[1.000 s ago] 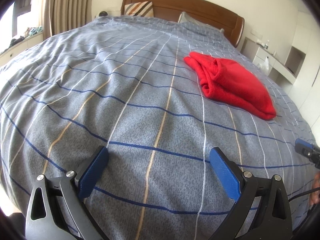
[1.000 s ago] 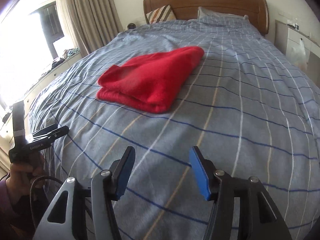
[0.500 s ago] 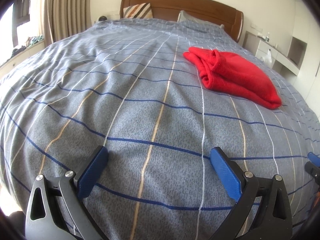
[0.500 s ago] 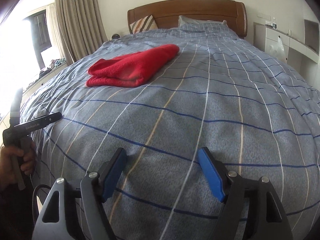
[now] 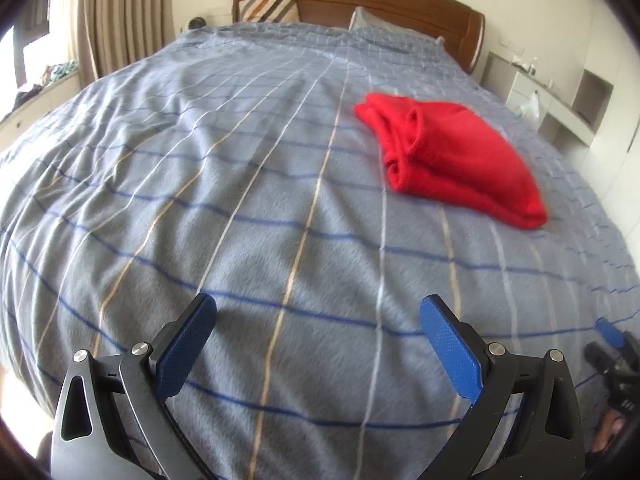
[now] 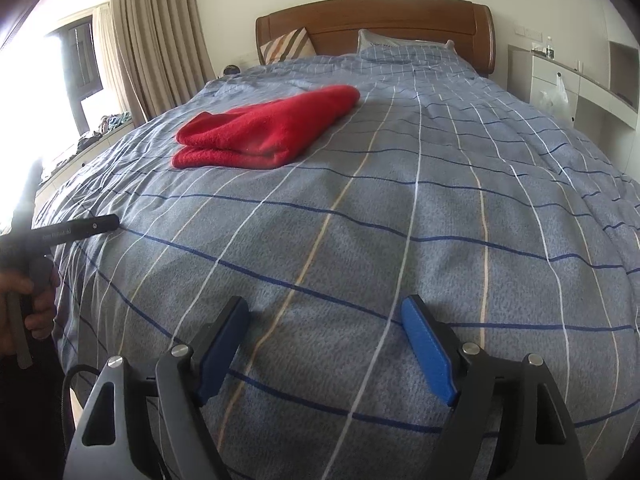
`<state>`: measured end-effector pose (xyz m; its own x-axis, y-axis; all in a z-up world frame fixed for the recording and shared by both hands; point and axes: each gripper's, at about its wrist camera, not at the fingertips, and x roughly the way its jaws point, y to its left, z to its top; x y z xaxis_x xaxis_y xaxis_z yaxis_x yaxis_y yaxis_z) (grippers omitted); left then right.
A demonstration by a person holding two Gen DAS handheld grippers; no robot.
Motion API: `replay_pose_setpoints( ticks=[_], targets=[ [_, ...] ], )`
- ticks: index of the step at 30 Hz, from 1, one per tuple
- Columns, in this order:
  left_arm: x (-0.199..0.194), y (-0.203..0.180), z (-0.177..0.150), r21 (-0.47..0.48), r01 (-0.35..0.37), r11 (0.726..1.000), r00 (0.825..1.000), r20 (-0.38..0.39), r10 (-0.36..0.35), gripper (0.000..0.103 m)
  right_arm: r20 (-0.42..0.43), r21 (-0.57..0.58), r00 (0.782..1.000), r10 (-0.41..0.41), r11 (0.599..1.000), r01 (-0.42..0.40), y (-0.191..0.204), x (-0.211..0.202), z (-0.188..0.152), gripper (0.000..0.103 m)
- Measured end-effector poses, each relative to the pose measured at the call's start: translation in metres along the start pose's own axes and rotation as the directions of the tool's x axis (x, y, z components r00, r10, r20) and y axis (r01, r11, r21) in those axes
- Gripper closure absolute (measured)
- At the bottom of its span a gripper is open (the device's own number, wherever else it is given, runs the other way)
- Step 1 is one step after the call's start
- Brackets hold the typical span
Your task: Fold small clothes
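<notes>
A folded red garment (image 5: pixel 452 160) lies on the blue-grey checked bedcover (image 5: pixel 240 184), far ahead and to the right in the left wrist view. In the right wrist view the garment (image 6: pixel 264 132) lies far ahead to the left. My left gripper (image 5: pixel 316 320) is open and empty, low over the near part of the bed. My right gripper (image 6: pixel 326 322) is open and empty, also over the near part of the bed. Both are well short of the garment.
A wooden headboard (image 6: pixel 376 28) with pillows (image 6: pixel 286 46) stands at the far end. Curtains (image 6: pixel 156 40) and a window are on the left, white shelving (image 6: pixel 580 84) on the right. The other gripper shows at each view's edge (image 6: pixel 60 232).
Both grippers have drawn back from the garment toward the near end of the bed and stayed open. The garment has not moved.
</notes>
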<state>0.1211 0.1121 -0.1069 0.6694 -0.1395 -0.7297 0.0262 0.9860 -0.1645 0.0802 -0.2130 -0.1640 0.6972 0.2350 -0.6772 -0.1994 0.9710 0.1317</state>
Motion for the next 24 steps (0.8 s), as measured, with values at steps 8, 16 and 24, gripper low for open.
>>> replay_pose_setpoints(
  ticks=[8, 16, 24],
  targets=[
    [0.071, -0.021, 0.138, -0.101, 0.275, 0.956, 0.956, -0.075, -0.283, 0.001, 0.065, 0.179, 0.977, 0.202, 0.961, -0.21, -0.026, 0.023, 0.12, 0.025],
    [0.16, -0.028, 0.146, -0.141, 0.214, 0.967, 0.927, -0.282, -0.247, 0.002, -0.085, 0.458, 0.911, 0.403, 0.828, -0.323, -0.045, 0.17, 0.2, 0.024],
    [0.154, -0.063, 0.139, 0.01, 0.242, 0.97, 0.926, -0.302, -0.227, 0.078, -0.155, 0.224, 0.97, 0.188, 0.963, -0.151, 0.014, 0.198, 0.205, 0.068]
  ],
)
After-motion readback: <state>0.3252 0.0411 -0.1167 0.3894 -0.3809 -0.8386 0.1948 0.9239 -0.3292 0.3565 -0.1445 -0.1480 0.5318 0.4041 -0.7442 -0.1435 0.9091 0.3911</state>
